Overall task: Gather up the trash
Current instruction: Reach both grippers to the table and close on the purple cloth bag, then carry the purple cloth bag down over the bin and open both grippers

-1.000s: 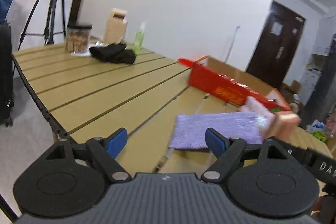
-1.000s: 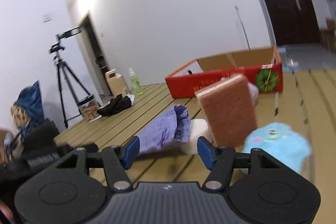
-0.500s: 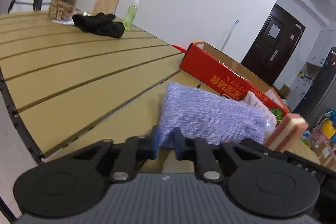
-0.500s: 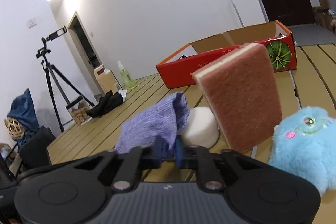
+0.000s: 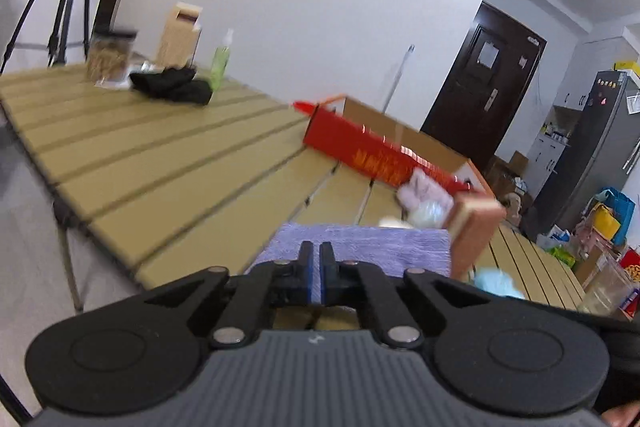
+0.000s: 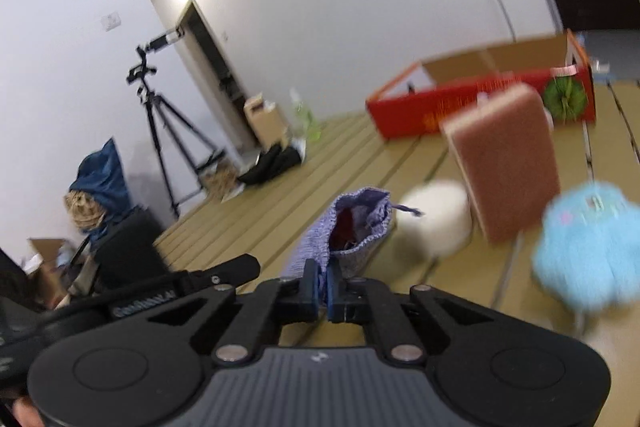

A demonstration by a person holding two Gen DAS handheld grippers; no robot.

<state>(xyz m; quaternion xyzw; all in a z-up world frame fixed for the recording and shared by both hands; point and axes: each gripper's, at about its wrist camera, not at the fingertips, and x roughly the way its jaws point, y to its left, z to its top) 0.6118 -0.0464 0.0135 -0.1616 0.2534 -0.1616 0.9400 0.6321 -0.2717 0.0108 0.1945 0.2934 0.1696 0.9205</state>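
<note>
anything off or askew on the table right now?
Yes: the brown sponge stands on edge, tilted, beside the white ball, not lying flat. The purple knit pouch gapes open with something red inside; the left gripper and right gripper are both shut on it. Nothing looks spilled or broken.

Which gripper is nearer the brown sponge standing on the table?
Right. The right gripper grips the purple bag's mouth end, just beside the sponge. The left gripper grips the bag's opposite end, farther off.
</note>
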